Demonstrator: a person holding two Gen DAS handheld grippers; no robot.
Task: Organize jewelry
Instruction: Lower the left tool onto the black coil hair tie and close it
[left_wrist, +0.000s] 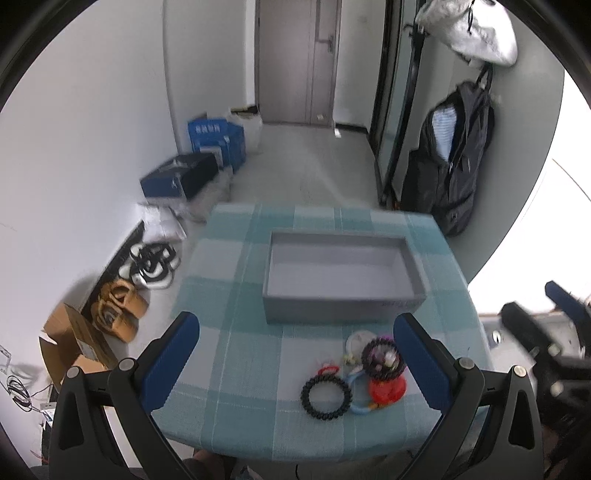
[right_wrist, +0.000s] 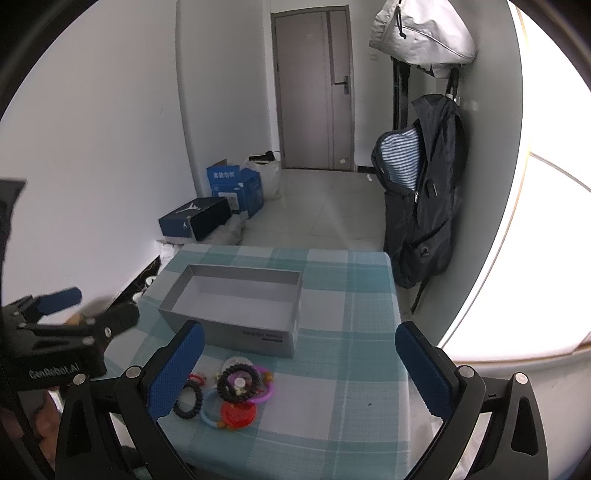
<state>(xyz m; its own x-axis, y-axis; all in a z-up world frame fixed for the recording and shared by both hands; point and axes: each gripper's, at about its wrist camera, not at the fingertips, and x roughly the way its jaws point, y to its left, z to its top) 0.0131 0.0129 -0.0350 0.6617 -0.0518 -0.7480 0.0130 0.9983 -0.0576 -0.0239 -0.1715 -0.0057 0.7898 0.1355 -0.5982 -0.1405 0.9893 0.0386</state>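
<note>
Just in front of the empty gray box (left_wrist: 341, 280) lies a heap of bracelets (left_wrist: 354, 373), ready to go inside. Both tools, left (left_wrist: 295, 363) and right (right_wrist: 301, 369), hang wide open above the desk (left_wrist: 229, 369), holding nothing.

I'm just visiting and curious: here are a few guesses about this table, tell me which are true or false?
1. The grey box has nothing in it. True.
2. The jewelry pile lies inside the box. False: it sits on the checked tablecloth, in front of the box.
3. Both grippers are open and hold nothing. True: the left gripper and the right gripper both have their jaws spread wide.
4. A black beaded bracelet is in the pile. True.
5. The door at the back stands wide open. False: it is shut.
</note>
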